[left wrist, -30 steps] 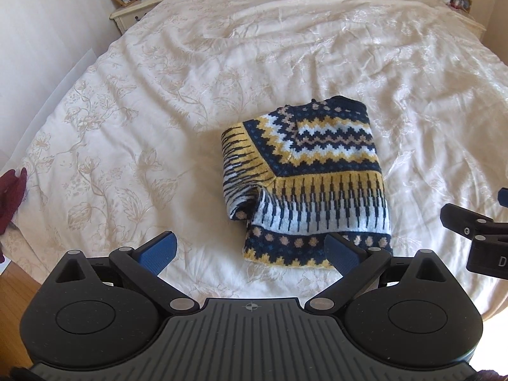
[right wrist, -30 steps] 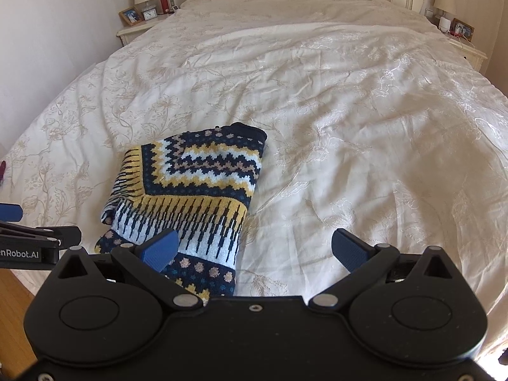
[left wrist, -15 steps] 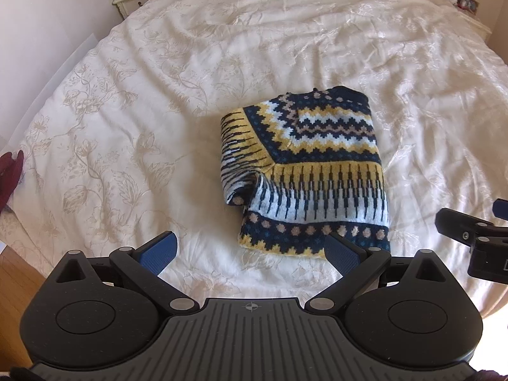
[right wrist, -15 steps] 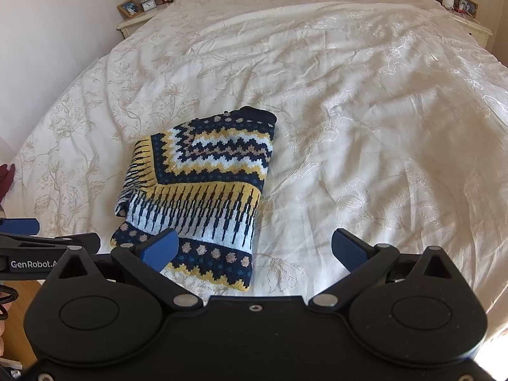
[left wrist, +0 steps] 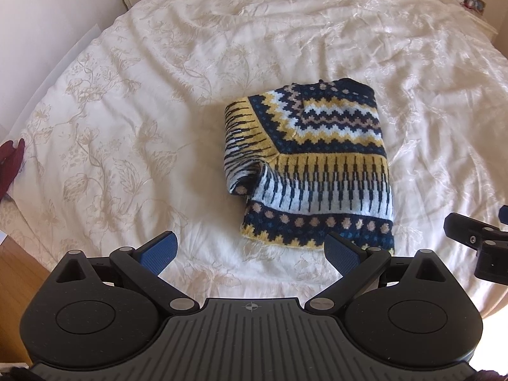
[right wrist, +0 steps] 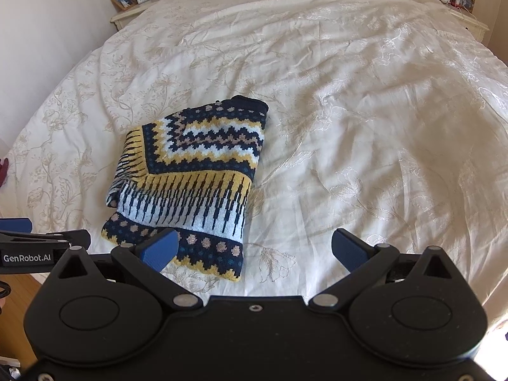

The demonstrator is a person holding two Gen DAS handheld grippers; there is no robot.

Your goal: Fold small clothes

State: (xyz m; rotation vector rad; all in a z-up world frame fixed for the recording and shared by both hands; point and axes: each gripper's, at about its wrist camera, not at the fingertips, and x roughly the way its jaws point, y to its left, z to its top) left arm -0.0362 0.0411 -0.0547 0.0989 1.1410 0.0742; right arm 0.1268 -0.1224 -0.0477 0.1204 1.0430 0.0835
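Left wrist view: the left gripper [left wrist: 250, 252] hangs above the near edge of a cream floral bedspread [left wrist: 127, 127], its blue-padded jaws spread wide and holding nothing. The patterned knit sweater [left wrist: 314, 171], navy, yellow and white, lies folded into a compact rectangle ahead of the tool and to its right, the hem band nearest and just beyond the right fingertip [left wrist: 341, 250]; the cloth is not touched. On the sweater's left flank one layer bulges out in a loose roll instead of lying flush. The right gripper [left wrist: 470, 238] enters at the right edge of this view, too little of it showing to read. A dark red item [left wrist: 11, 162] sits far left at the bed edge. Right wrist view: the right gripper [right wrist: 252, 247] is likewise spread open and empty, with the sweater [right wrist: 190, 177] ahead and to its left, the left fingertip [right wrist: 158, 249] overlapping the hem band in the picture, contact uncertain. A bedside table [right wrist: 133, 9] stands far ahead to the left. Judged step: the fold appears essentially complete, both tools released. The next move probably calls for tucking the bulging left layer, or lifting the bundle by its near edge to set it aside.
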